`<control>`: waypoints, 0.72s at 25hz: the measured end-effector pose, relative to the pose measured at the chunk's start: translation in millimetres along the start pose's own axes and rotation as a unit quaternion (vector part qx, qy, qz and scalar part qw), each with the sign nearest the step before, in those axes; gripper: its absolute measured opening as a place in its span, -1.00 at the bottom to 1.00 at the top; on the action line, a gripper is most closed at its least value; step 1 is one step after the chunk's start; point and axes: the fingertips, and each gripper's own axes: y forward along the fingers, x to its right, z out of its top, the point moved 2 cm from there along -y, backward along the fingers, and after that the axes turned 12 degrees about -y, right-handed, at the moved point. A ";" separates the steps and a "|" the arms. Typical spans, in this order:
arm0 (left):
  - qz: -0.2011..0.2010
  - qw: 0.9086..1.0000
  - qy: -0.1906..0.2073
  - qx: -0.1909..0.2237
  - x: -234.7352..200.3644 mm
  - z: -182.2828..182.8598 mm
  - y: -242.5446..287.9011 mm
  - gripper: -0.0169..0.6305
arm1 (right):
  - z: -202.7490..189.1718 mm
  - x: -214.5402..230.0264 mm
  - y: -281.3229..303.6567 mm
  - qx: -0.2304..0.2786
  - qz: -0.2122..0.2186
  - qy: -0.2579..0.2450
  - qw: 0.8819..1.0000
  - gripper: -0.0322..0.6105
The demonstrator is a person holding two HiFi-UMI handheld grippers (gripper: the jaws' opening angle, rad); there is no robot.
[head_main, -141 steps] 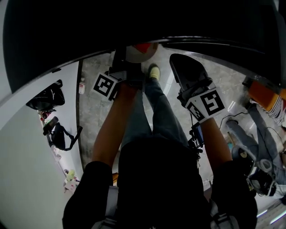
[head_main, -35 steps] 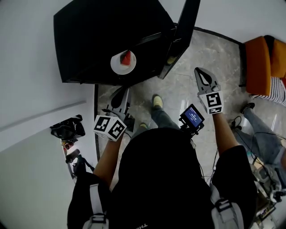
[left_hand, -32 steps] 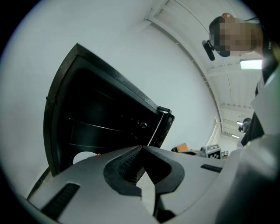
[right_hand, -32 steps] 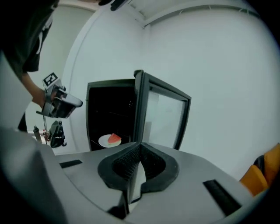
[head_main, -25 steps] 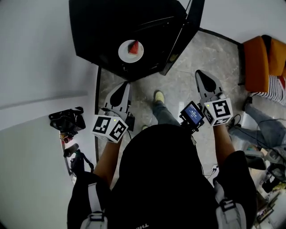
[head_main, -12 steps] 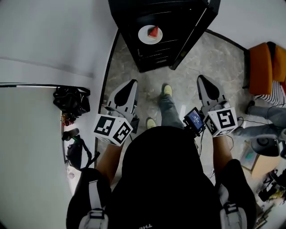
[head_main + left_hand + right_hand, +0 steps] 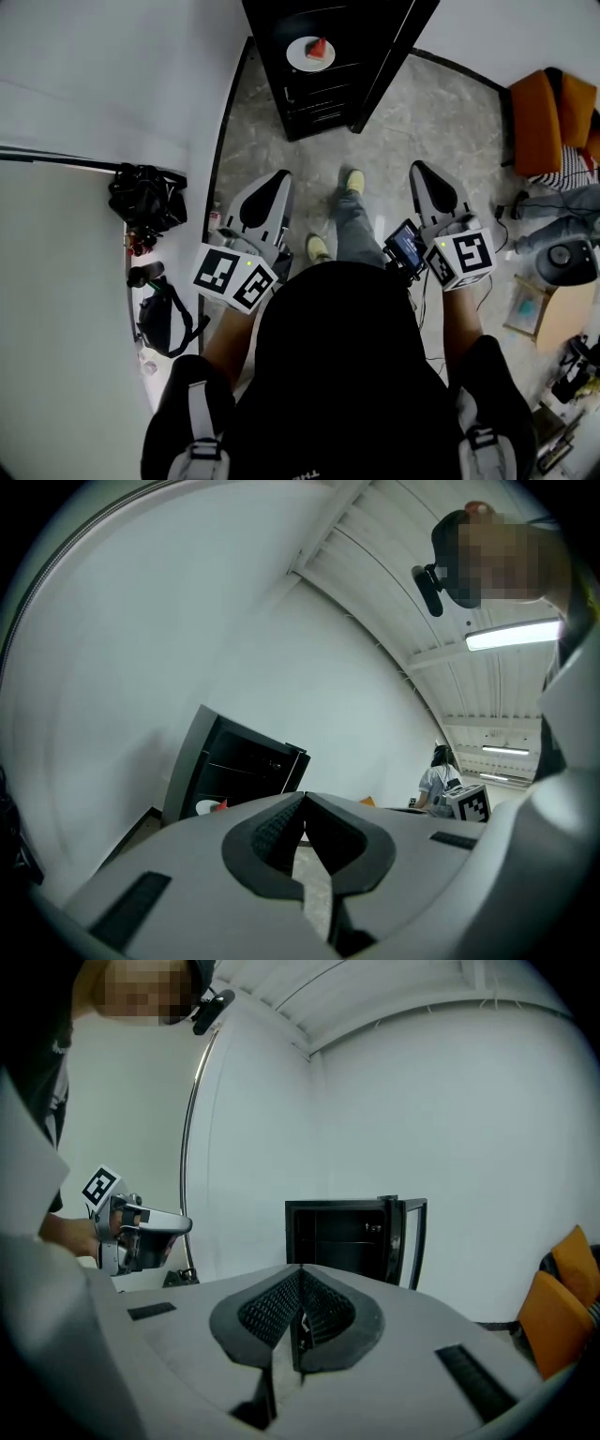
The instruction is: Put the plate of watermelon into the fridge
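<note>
Plate (image 7: 309, 54), top centre, inside fridge (image 7: 319, 98); left gripper (image 7: 278, 176) nearer than right gripper (image 7: 420, 169); all jaws together, empty.

A few seconds back both claws were reaching up to the black cabinet fridge (image 7: 314, 105), which filled the top of the head view. The round white plate (image 7: 302, 58) with its red wedge of watermelon (image 7: 321, 47) was just beyond the left claw (image 7: 279, 176). Now the plate rests alone on a shelf inside. The left claw and the right claw (image 7: 418, 168) are out and drawn back close to the person's body, each with its jaws together and nothing between them. Over the last second and a half the fridge has shrunk toward the top edge of the head view. A wide stretch of grey stone floor (image 7: 272, 150) has opened between it and the claw tips.
</note>
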 end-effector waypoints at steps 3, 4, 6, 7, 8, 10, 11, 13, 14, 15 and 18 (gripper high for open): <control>-0.006 1.000 -0.003 -0.001 6.4 -4.5 -10.8 -0.91 | 2.6 -8.3 -13.1 -0.010 -0.009 -0.005 1.000 -0.86; -0.011 1.000 -0.003 -0.001 10.5 -6.3 -13.7 -0.91 | 0.8 -9.7 -18.8 -0.013 -0.009 -0.004 1.000 -0.86; -0.022 1.000 -0.001 0.003 20.4 -8.7 -18.7 -0.91 | -0.6 -10.5 -27.3 -0.010 -0.010 -0.004 1.000 -0.86; -0.027 1.000 0.001 0.006 25.9 -9.3 -20.3 -0.91 | -0.1 -10.6 -30.2 -0.008 -0.010 -0.004 1.000 -0.86; -0.032 0.999 0.005 0.007 31.6 -9.9 -21.2 -0.91 | 0.7 -10.7 -32.9 -0.007 -0.010 -0.004 1.000 -0.86; -0.041 0.999 0.010 0.008 43.6 -12.3 -21.7 -0.91 | 1.9 -11.2 -38.6 -0.009 -0.012 -0.005 1.000 -0.86; -0.045 0.999 0.010 0.008 49.6 -14.3 -21.6 -0.91 | 2.0 -11.3 -41.5 -0.009 -0.012 -0.006 1.000 -0.86; -0.051 0.999 0.010 0.006 60.9 -19.9 -21.9 -0.91 | 0.9 -11.0 -47.6 -0.006 -0.010 -0.006 1.000 -0.86; -0.053 0.999 0.011 0.004 66.0 -23.7 -22.4 -0.91 | -0.8 -11.1 -51.3 -0.004 -0.009 -0.004 1.000 -0.86; -0.053 0.999 0.012 0.001 70.5 -27.9 -22.6 -0.91 | -3.5 -11.1 -55.3 -0.003 -0.007 -0.003 1.000 -0.86; -0.051 0.999 0.011 -0.008 83.3 -40.1 -20.4 -0.91 | -13.0 -8.0 -69.8 -0.002 -0.005 0.001 1.000 -0.86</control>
